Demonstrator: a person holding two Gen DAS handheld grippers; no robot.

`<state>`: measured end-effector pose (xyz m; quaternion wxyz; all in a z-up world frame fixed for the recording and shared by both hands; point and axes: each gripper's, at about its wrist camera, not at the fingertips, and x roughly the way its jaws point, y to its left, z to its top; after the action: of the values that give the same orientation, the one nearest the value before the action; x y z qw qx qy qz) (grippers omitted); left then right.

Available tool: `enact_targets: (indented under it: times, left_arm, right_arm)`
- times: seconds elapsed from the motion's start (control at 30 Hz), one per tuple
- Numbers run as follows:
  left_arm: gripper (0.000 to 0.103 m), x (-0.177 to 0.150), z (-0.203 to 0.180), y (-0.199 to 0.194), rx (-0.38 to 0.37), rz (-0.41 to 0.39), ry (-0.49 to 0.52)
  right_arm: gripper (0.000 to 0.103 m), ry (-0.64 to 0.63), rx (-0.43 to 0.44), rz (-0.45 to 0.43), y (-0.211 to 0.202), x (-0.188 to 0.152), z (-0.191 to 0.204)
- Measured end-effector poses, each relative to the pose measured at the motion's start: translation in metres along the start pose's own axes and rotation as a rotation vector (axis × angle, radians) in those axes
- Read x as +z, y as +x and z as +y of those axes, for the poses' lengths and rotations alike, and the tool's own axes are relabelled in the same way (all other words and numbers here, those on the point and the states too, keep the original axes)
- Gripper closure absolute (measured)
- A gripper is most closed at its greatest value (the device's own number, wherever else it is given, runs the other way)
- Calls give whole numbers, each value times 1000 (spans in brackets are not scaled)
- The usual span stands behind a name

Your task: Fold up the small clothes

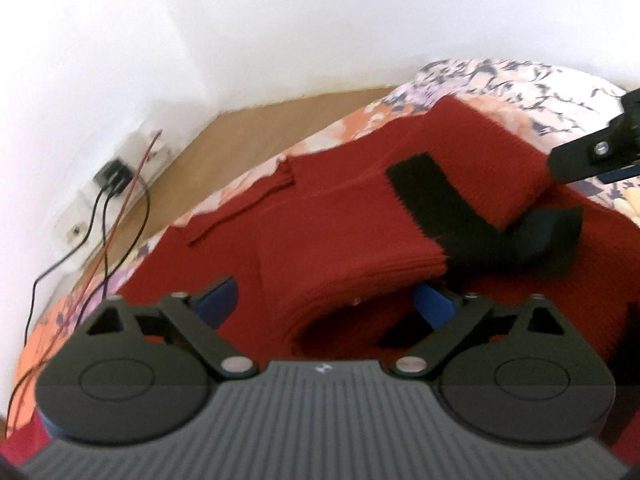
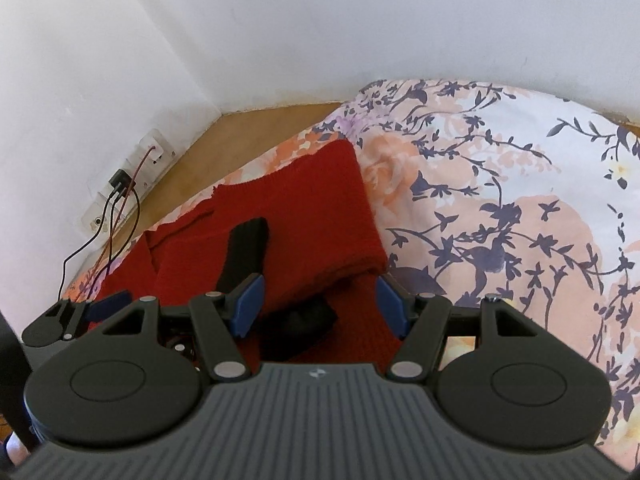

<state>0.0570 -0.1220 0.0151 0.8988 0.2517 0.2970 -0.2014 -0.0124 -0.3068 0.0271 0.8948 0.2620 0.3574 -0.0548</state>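
A red knitted sweater [image 1: 332, 216] with a black band [image 1: 432, 196] lies partly folded on the flowered bedspread [image 1: 500, 76]. My left gripper [image 1: 326, 302] is open just above it, and a raised fold of red knit sits between the blue pads [image 1: 434, 304] without being pinched. In the right wrist view the same sweater [image 2: 320, 208] has one part laid over the body, with the black band [image 2: 248, 248] on top. My right gripper [image 2: 320, 305] is open over the sweater's right edge, above a dark patch of knit. Each gripper shows at the edge of the other's view.
The bedspread [image 2: 500, 200] stretches free to the right of the sweater. Past the bed's far edge lies a strip of wooden floor [image 2: 256, 136] against white walls. A wall socket with a black plug [image 2: 120, 180] and trailing cables [image 1: 104, 216] is at the left.
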Motion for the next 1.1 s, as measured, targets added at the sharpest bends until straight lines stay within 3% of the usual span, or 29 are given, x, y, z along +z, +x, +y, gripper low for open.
enact_targets:
  times: [0.13, 0.2, 0.3, 0.63, 0.77, 1.1]
  left_arm:
    - [36, 4, -8, -4, -21, -55, 39]
    - [68, 5, -9, -6, -45, -70, 27]
    - [85, 7, -5, -8, -66, -72, -21]
    - [88, 1, 44, -30, -27, -109, -364]
    - [88, -6, 59, -34, 32, -106, -429]
    - [86, -35, 88, -27, 95, -38, -535]
  right_arm:
    - [34, 8, 8, 1, 3, 1, -3]
    - [34, 7, 11, -1, 3, 2, -4]
    - [34, 4, 15, -3, 3, 3, -4]
    - [34, -9, 20, -10, 5, 3, 1]
    - [34, -20, 24, -5, 8, 2, 4]
    - [34, -39, 25, 7, 12, -1, 11]
